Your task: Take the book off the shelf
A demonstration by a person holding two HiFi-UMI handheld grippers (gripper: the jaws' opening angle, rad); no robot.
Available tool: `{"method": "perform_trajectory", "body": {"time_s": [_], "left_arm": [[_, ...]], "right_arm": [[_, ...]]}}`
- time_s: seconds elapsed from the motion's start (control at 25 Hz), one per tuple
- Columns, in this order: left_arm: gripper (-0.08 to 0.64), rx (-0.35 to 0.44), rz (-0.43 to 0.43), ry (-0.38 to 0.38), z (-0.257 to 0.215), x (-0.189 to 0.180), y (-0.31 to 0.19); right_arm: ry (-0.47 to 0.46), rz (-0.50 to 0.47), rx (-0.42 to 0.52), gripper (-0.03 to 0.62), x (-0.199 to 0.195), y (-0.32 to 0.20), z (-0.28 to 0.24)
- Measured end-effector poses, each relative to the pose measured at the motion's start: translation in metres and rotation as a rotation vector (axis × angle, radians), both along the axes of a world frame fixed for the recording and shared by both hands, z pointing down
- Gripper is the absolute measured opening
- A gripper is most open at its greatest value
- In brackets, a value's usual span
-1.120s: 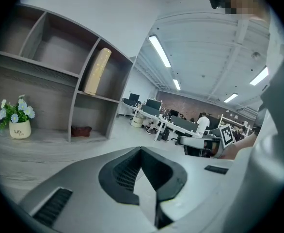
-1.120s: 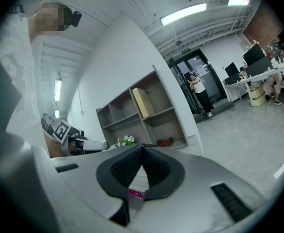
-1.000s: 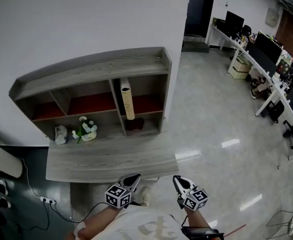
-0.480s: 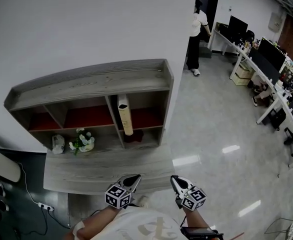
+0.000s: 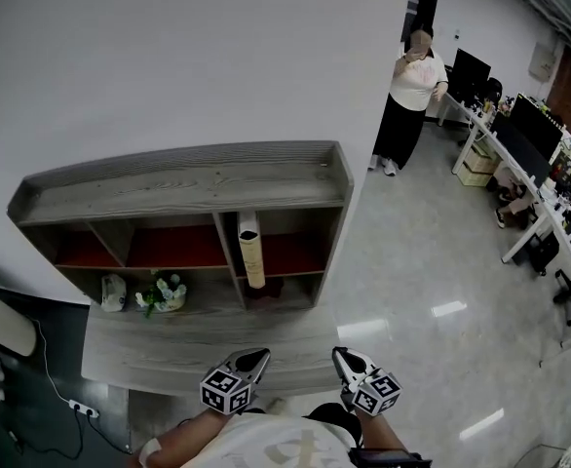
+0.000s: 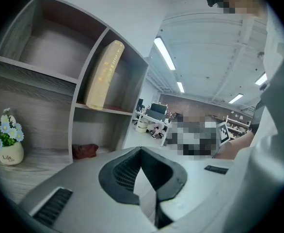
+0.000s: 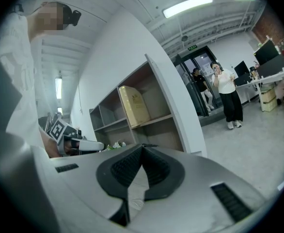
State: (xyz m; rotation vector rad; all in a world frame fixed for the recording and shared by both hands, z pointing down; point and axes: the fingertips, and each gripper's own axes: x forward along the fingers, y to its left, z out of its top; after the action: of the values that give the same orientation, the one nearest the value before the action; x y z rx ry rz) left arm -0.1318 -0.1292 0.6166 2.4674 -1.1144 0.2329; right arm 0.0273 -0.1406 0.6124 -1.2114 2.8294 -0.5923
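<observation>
A tan book (image 5: 251, 252) stands upright in the right-hand upper compartment of the grey wooden shelf (image 5: 188, 178), leaning against the divider; it also shows in the left gripper view as a pale book (image 6: 104, 74) and in the right gripper view as a yellow book (image 7: 134, 105). My left gripper (image 5: 251, 361) and right gripper (image 5: 345, 362) hang low at the front edge of the desk, well short of the shelf. Both are shut with nothing between their jaws.
A small flower pot (image 5: 162, 292) and a white object (image 5: 113, 291) stand on the desk (image 5: 198, 344) under the shelf. A dark red object (image 6: 85, 151) lies in the lower right compartment. A person (image 5: 412, 100) stands near office desks with monitors (image 5: 529, 135) at the right.
The view has tilted up: the shelf sits lower in frame. A person has walked into view at the upper right. Both grippers stay in place and shut.
</observation>
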Motion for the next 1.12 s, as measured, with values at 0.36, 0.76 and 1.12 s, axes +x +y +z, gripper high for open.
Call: {"method": "perform_trajectory", "body": {"time_s": [0.36, 0.76, 1.12], "left_arm": [[0.002, 0.006, -0.167, -0.012, -0.003, -0.024, -0.027], [0.002, -0.013, -0.305, 0.017, -0.017, -0.003, -0.037], [0.002, 0.028, -0.432, -0.014, -0.031, 0.009, -0.056]], "right_arm": [[-0.032, -0.077, -0.003, 0.005, 0.0, -0.031, 0.004], [-0.034, -0.254, -0.006, 0.005, 0.002, -0.067, 0.001], [-0.084, -0.384, 0.002, 0.005, 0.002, -0.097, -0.005]]}}
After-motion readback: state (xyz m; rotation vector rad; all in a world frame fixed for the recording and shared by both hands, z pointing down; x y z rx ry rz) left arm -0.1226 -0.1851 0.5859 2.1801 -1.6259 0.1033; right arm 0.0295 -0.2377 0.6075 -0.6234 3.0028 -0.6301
